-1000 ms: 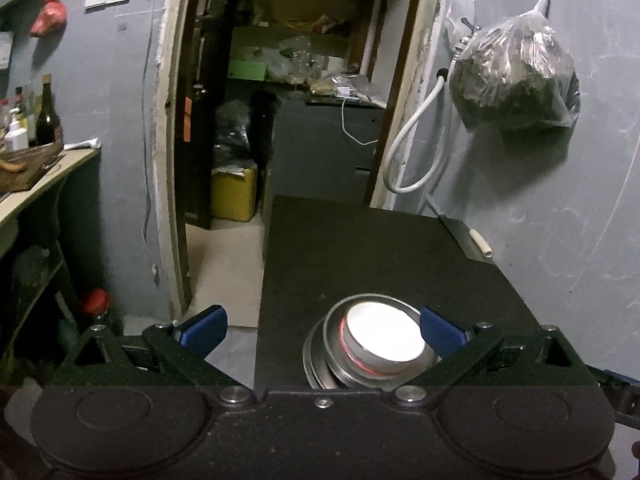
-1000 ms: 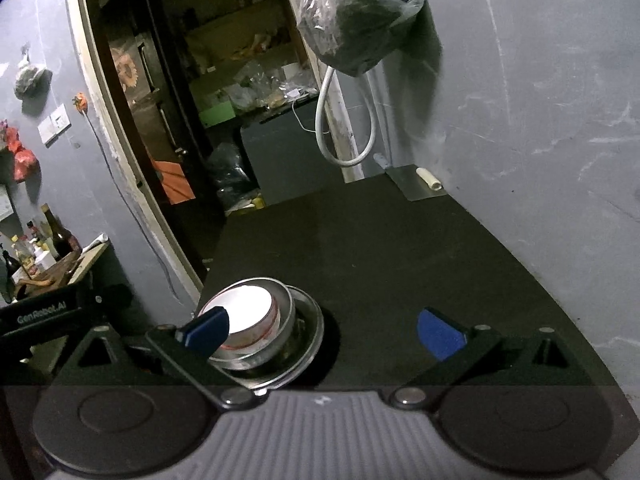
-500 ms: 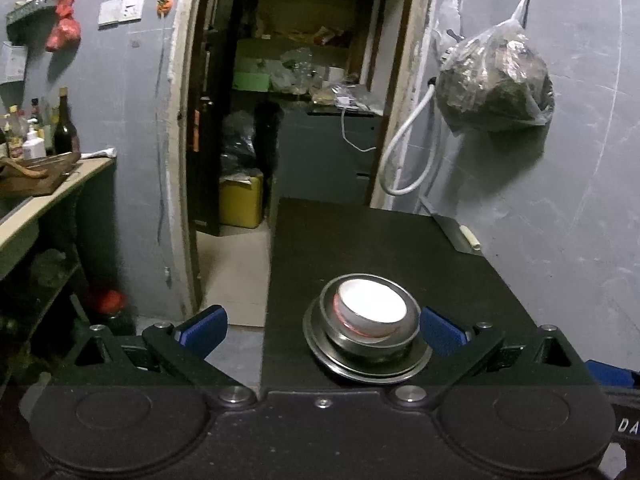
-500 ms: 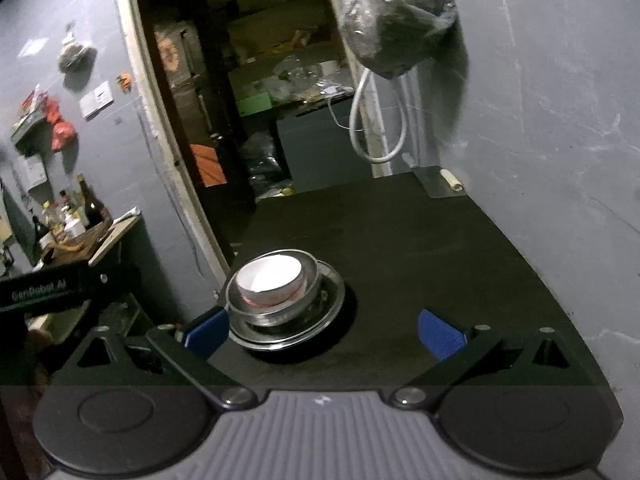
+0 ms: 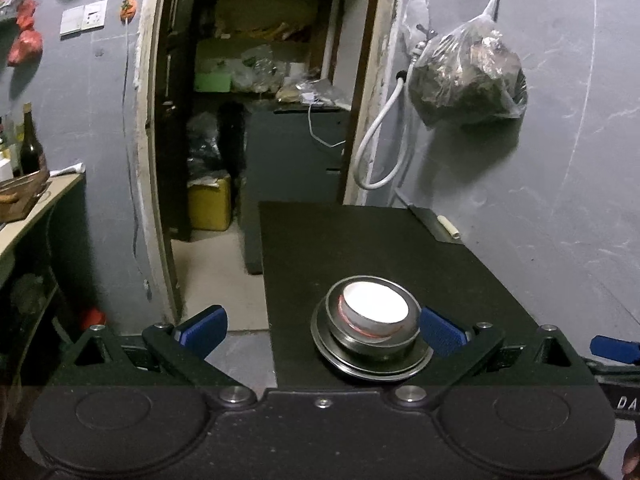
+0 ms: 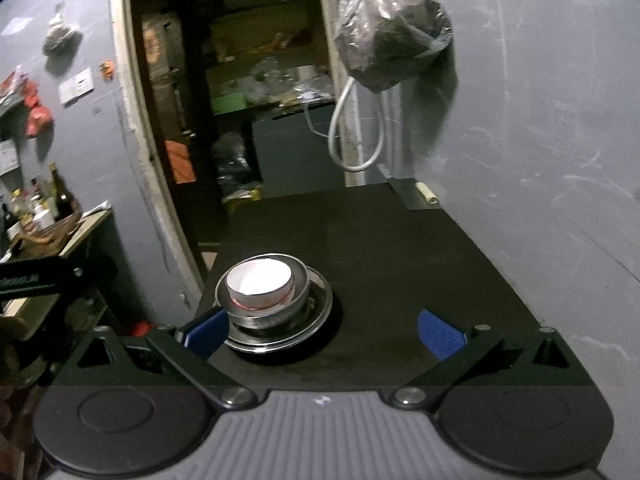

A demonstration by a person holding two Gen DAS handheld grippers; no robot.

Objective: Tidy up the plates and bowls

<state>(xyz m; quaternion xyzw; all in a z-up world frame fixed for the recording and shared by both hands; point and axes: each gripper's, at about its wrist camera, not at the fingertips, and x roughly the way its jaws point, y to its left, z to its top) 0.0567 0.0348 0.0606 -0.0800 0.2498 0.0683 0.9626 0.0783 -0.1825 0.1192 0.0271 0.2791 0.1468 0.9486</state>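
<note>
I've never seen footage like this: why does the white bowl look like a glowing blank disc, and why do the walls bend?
Left wrist view: the white bowl is overexposed, so its inside shows no detail, while the doorway stays dim. Right wrist view: the same glare on the bowl; the fisheye lens bows the door frame, and the corners go black.

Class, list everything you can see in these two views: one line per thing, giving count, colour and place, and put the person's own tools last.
white bowl: one, white, nested on top of the stack
metal bowl: one, silver, under the white bowl
metal plate: one, silver, bottom of stack, on the table
table: one, black, against the right wall
plastic bag: one, clear, dark contents, hanging on the wall
hose: one, white, looped by the doorframe
bottle: one, dark, on the left shelf
yellow container: one, floor beyond the doorway
left tool: black, blue pads, open
right tool: black, blue pads, open
</note>
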